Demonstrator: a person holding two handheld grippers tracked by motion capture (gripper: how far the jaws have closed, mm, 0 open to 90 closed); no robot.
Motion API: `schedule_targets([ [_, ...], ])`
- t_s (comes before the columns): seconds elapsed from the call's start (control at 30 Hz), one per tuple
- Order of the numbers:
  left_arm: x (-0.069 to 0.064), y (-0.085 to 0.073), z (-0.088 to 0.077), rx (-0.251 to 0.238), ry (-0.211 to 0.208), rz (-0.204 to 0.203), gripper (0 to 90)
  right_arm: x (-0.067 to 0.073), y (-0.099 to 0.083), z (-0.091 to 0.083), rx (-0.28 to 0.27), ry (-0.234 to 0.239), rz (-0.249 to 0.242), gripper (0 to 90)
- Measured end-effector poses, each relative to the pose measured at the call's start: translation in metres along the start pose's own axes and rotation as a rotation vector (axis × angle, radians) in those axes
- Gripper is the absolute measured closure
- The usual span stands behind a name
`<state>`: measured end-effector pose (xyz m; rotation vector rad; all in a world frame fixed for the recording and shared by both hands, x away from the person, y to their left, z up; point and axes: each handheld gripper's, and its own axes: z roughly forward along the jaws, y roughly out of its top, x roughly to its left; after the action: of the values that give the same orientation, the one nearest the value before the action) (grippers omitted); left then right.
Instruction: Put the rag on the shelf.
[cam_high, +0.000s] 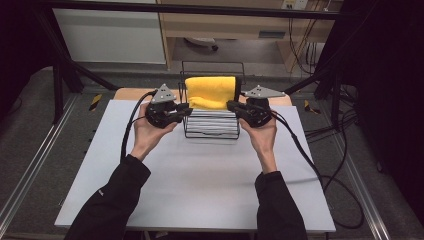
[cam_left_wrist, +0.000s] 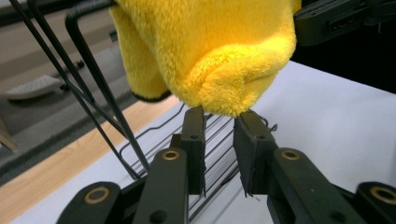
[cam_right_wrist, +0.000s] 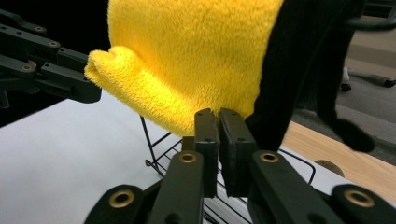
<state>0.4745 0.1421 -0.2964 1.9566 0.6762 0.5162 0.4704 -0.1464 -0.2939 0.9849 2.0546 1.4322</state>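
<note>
At the yellow towel (cam_high: 212, 91), left tongs (cam_left_wrist: 219, 140) slightly parted, right tongs (cam_right_wrist: 218, 140) closed.

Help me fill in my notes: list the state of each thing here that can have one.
Yellow towel: draped over the wire rack's top bar, lower corners bunched.
Wire rack: upright on the white table.
Left gripper: jaws slightly apart at the towel's hanging corner, not clamping it.
Right gripper: shut at the towel's lower edge; grip unclear.
</note>
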Motion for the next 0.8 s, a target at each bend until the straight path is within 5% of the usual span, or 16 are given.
schedule_targets([
  [0.37,0.002,-0.009,-0.01,0.014,0.029,-0.043,52.1,0.005,-0.004,-0.015,-0.04,0.042,-0.009,60.3],
  [0.63,0.008,-0.032,-0.032,0.024,0.061,-0.078,26.0,0.002,-0.011,-0.031,-0.023,0.021,0.017,31.5],
  [0.8,0.01,-0.056,-0.041,0.032,0.041,-0.104,17.8,-0.004,-0.026,-0.039,0.006,0.016,0.035,18.1],
])
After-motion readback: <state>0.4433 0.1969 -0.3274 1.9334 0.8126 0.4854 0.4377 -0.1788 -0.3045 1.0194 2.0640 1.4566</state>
